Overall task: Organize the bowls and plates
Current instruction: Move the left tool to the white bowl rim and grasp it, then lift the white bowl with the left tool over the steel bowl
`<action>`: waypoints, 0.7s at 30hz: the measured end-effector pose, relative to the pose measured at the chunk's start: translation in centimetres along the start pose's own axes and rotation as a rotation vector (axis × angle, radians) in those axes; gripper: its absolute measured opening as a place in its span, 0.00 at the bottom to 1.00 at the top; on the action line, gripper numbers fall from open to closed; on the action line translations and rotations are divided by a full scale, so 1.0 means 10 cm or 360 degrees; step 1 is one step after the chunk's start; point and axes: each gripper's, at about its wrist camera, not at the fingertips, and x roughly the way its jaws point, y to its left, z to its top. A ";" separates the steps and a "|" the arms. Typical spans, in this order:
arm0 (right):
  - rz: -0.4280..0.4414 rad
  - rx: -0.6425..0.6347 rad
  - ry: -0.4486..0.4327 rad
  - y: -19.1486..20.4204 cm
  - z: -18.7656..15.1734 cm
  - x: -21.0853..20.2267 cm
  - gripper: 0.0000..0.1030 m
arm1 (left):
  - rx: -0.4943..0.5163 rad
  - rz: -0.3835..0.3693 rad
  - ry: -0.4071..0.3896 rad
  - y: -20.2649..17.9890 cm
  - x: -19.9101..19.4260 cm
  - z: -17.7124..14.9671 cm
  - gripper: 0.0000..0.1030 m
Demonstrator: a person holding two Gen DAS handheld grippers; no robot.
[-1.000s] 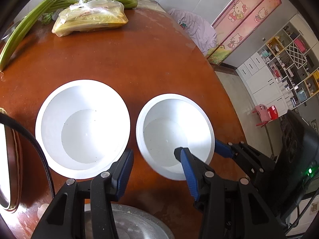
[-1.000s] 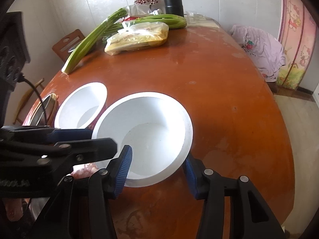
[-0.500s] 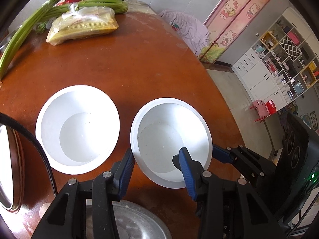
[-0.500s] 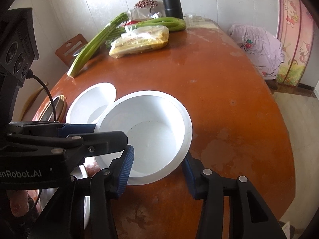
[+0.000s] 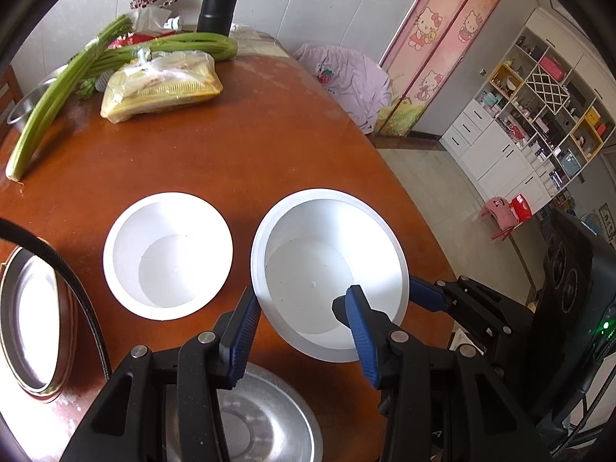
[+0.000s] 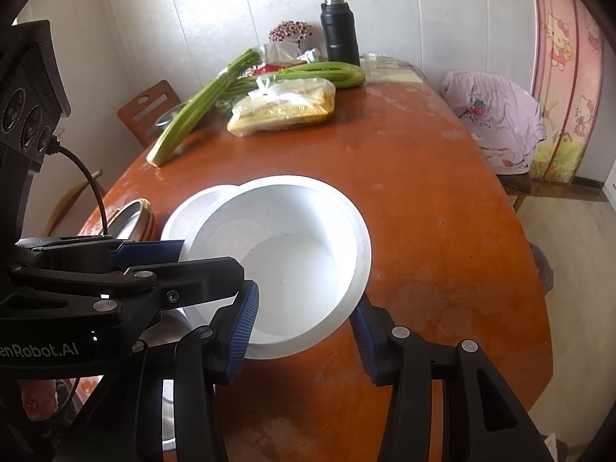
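Observation:
Two white bowls are on the brown table. The right bowl (image 5: 329, 269) is tilted and lifted off the table. My left gripper (image 5: 302, 327) grips its near-left rim, one finger inside and one outside. My right gripper (image 6: 304, 327) grips its near-right rim the same way; the bowl also shows in the right wrist view (image 6: 285, 261). The second white bowl (image 5: 167, 256) rests on the table just to the left, partly hidden behind the lifted bowl in the right wrist view (image 6: 181, 219).
A metal plate (image 5: 265, 423) lies under the left gripper. A metal dish on a brown plate (image 5: 30, 319) sits at the far left. Green stalks (image 5: 57, 92), a bagged food packet (image 5: 161, 84) and a black flask (image 5: 217, 0) stand at the table's far end.
Both grippers have closed on the right bowl's rim and lifted it, tilting it and bringing it toward the left bowl. The left gripper shifted from between the bowls onto this one.

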 end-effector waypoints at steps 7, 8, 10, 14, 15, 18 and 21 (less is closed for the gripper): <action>0.0005 -0.0026 -0.0038 0.15 -0.04 -0.15 0.48 | 0.0014 0.0006 -0.0049 -0.01 -0.22 -0.12 0.44; 0.0012 -0.0025 -0.0040 0.17 -0.06 -0.17 0.48 | 0.0015 0.0008 -0.0055 0.00 -0.25 -0.14 0.44; 0.0018 -0.0030 -0.0047 0.23 -0.07 -0.19 0.48 | 0.0019 0.0014 -0.0068 0.01 -0.30 -0.19 0.44; 0.0017 -0.0047 -0.0056 0.33 -0.09 -0.23 0.48 | 0.0021 0.0019 -0.0091 0.04 -0.41 -0.26 0.44; 0.0016 -0.0054 -0.0059 0.36 -0.10 -0.24 0.48 | 0.0019 0.0019 -0.0096 0.06 -0.44 -0.28 0.44; 0.0015 -0.0074 -0.0064 0.45 -0.12 -0.26 0.48 | 0.0017 0.0024 -0.0112 0.10 -0.51 -0.33 0.44; 0.0017 -0.0090 -0.0069 0.54 -0.14 -0.27 0.48 | 0.0012 0.0027 -0.0127 0.15 -0.58 -0.38 0.44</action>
